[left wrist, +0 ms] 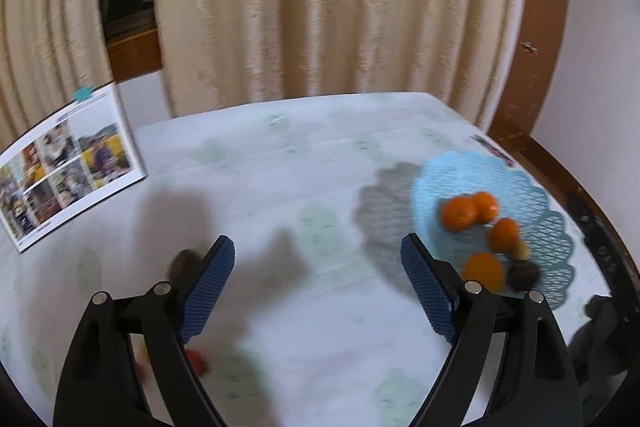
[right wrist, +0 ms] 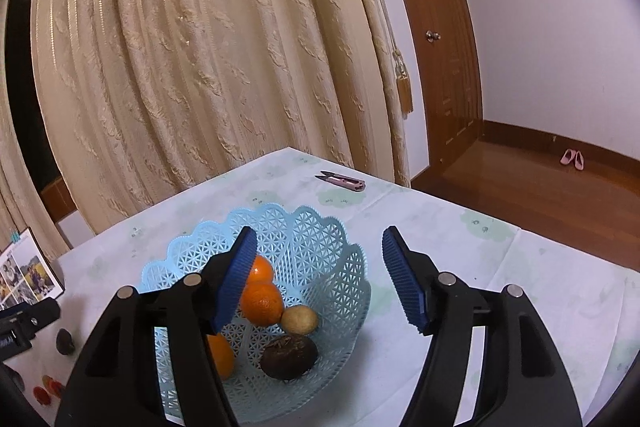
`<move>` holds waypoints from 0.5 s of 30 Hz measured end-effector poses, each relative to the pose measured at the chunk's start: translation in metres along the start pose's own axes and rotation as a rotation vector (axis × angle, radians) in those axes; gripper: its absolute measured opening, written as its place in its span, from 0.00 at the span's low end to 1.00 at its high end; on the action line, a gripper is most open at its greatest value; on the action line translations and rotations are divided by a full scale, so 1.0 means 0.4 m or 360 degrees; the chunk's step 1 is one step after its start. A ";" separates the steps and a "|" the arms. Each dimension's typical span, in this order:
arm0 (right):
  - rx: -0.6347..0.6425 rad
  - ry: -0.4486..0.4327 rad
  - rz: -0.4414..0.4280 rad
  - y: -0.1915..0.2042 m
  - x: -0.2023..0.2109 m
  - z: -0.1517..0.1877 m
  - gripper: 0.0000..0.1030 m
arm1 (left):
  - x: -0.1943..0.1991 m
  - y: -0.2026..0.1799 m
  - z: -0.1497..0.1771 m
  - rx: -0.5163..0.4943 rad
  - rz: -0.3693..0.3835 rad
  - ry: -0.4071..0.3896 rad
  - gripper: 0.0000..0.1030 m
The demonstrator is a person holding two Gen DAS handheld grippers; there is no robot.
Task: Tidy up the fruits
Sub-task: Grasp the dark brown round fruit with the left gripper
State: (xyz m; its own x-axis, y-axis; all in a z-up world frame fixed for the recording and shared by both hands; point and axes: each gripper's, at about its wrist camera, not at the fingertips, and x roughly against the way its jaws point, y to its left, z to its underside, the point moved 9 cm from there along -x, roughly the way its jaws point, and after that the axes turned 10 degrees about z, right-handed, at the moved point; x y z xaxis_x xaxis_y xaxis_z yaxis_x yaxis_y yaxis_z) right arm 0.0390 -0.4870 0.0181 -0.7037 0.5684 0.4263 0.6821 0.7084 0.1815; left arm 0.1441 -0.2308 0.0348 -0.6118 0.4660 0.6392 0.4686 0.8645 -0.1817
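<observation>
A light blue lattice basket (right wrist: 320, 247) holds three oranges (right wrist: 262, 303), a small yellowish fruit (right wrist: 299, 320) and a dark brown fruit (right wrist: 289, 357). My right gripper (right wrist: 320, 233) hovers over the basket, open, with nothing between its blue pads. In the left wrist view the basket (left wrist: 548, 227) lies to the right. My left gripper (left wrist: 316, 247) is open wide over bare tablecloth and holds nothing. A dark fruit (left wrist: 182, 263) sits on the table just outside its left finger. Small red fruits (left wrist: 198, 361) lie partly hidden under that finger.
A photo booklet (left wrist: 68, 167) stands at the table's far left. Pink thread snips (right wrist: 340, 181) lie near the far corner behind the basket. A beige curtain (right wrist: 200, 67) hangs behind the table. The table edge drops to a wooden floor (right wrist: 540, 195) on the right.
</observation>
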 end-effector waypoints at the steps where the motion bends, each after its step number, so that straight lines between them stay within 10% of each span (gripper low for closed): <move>1: 0.0007 -0.0006 0.0003 0.002 0.002 0.001 0.65 | -0.001 0.029 0.004 0.0020 -0.0030 0.0009 0.82; 15: 0.0182 -0.0066 -0.0025 0.069 0.033 0.026 0.65 | -0.073 0.268 0.077 0.0265 -0.0175 0.0195 0.76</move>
State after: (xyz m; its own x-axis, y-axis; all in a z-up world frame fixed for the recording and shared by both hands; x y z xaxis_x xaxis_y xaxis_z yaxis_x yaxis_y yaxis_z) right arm 0.0465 -0.4557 0.0194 -0.7234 0.5718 0.3869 0.6454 0.7592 0.0846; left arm 0.1926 -0.1460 -0.0264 -0.5667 0.3495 0.7461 0.2854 0.9328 -0.2202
